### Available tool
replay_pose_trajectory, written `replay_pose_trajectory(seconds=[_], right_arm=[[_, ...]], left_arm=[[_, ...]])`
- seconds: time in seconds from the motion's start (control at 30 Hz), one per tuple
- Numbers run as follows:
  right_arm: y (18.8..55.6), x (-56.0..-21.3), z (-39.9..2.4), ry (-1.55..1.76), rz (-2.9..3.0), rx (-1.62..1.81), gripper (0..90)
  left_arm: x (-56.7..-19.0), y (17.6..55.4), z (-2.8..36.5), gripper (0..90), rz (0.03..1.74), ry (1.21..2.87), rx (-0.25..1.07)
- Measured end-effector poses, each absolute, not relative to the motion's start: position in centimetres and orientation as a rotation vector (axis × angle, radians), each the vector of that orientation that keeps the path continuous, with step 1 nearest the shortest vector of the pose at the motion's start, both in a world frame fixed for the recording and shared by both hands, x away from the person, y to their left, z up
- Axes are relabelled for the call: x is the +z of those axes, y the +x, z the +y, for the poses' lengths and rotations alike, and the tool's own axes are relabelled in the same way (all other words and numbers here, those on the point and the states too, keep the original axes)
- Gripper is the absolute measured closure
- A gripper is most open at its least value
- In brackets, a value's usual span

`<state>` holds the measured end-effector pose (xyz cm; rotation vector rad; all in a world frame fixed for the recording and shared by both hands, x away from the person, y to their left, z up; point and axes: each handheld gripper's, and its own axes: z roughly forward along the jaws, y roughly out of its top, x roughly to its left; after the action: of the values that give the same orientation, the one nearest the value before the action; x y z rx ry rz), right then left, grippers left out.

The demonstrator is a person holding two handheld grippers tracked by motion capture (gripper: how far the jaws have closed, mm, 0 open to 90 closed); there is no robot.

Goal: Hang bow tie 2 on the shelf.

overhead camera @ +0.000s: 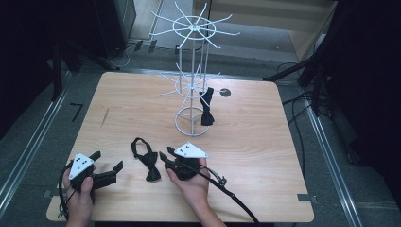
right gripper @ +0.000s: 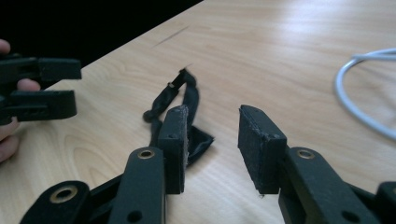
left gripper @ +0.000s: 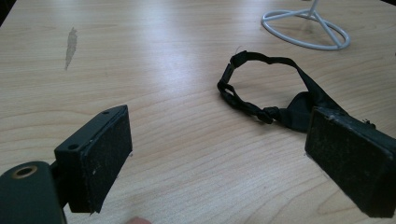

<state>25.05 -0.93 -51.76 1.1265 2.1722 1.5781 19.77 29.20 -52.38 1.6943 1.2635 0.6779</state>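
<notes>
High view: a black bow tie (overhead camera: 147,161) lies flat on the worktop (overhead camera: 265,142) between both tongs; another bow tie (overhead camera: 206,107) hangs on the white wire rack (overhead camera: 193,80) at 12 o'clock. Left tongs (overhead camera: 109,166) released, empty, tie at their 3 o'clock. Right tongs (overhead camera: 166,156) released, empty, just beside the bow. Likely step: pick up the tie. Best to pinch the strap loop (left gripper: 243,88), not the flat bow, then lift clear before heading for a rack arm.

Count of the things on the bench

There are two black bow ties: one bow tie (overhead camera: 147,161) lies flat on the bench (overhead camera: 255,142), the other bow tie (overhead camera: 206,106) hangs on the rack. There is one white wire rack (overhead camera: 193,71) with two rings of hooks. There are two tools: the left tool (overhead camera: 109,167) and the right tool (overhead camera: 165,154).
</notes>
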Motion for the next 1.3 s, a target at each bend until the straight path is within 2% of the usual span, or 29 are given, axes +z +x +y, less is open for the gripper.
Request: replay_pose_trajectory(seconds=[0.9,1.3], right_arm=[[24.8,-54.0,3.4,1.215,2.36,1.449,57.3],[24.9,-54.0,3.8,1.212,2.392,1.358,58.7]], left_arm=[[-52.4,19.8,29.2,8.1,1.261,1.702,0.674],[-52.4,19.8,29.1,8.1,1.26,1.702,0.675]])
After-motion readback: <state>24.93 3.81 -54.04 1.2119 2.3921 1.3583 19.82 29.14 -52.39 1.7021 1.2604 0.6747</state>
